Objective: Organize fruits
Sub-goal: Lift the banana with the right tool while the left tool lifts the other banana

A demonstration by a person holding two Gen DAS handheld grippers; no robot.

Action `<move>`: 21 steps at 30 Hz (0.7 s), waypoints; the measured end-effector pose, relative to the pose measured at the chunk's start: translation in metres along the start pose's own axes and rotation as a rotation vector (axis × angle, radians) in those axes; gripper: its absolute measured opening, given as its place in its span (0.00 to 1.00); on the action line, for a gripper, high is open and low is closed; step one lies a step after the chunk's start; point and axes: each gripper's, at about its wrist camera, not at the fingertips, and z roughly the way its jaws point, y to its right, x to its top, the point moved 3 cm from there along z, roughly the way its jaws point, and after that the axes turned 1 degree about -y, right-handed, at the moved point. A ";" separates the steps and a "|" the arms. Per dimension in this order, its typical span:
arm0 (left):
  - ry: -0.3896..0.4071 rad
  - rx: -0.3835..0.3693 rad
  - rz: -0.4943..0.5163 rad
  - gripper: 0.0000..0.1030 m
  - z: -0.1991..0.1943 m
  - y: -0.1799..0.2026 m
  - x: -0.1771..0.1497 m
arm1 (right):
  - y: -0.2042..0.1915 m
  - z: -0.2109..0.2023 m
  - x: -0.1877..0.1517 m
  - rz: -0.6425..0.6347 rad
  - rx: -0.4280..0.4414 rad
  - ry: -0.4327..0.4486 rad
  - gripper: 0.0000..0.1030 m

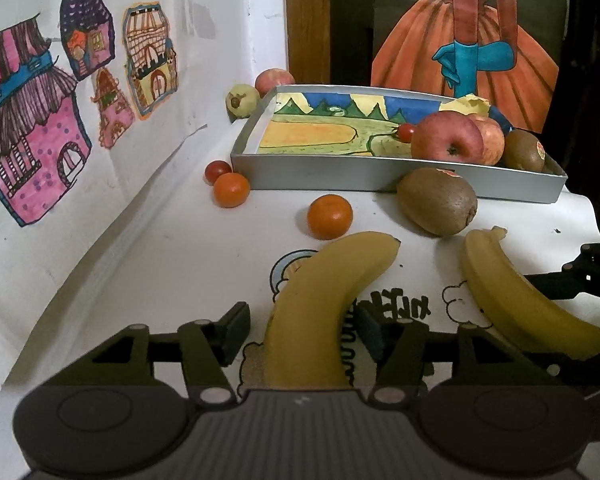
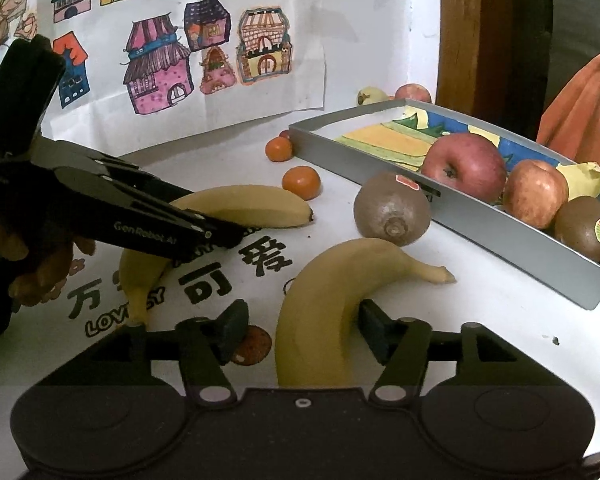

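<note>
Covering the tabletop (image 2: 500,320), a white printed sheet is seen, house drawings (image 2: 160,68) taped on the wall, two yellow bananas (image 1: 324,304) (image 2: 324,312) lying before the grey tray (image 1: 380,178), each straddled by a spread-apart gripper, left (image 1: 300,332), right (image 2: 302,326).

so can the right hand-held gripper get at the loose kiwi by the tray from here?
Probably not directly: a banana sits between the open fingers of the right hand-held gripper, and the kiwi lies just past it against the tray.
</note>
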 end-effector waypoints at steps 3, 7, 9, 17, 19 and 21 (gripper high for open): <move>0.002 0.001 0.000 0.65 0.000 0.001 -0.001 | -0.002 0.000 -0.002 -0.004 -0.010 0.015 0.64; 0.004 -0.016 0.013 0.53 -0.002 0.002 -0.001 | 0.002 -0.002 -0.003 0.006 -0.032 0.030 0.48; 0.005 -0.004 0.032 0.50 -0.003 0.005 -0.001 | 0.003 -0.003 -0.003 0.005 -0.040 0.033 0.39; 0.005 0.023 0.041 0.40 -0.009 0.010 -0.001 | -0.003 -0.009 -0.007 -0.031 -0.041 0.034 0.36; 0.007 0.021 0.039 0.39 -0.012 0.013 -0.002 | -0.003 -0.012 -0.008 -0.024 -0.033 0.034 0.36; 0.006 0.019 0.036 0.39 -0.014 0.015 -0.004 | -0.002 -0.016 -0.011 -0.008 -0.025 0.039 0.36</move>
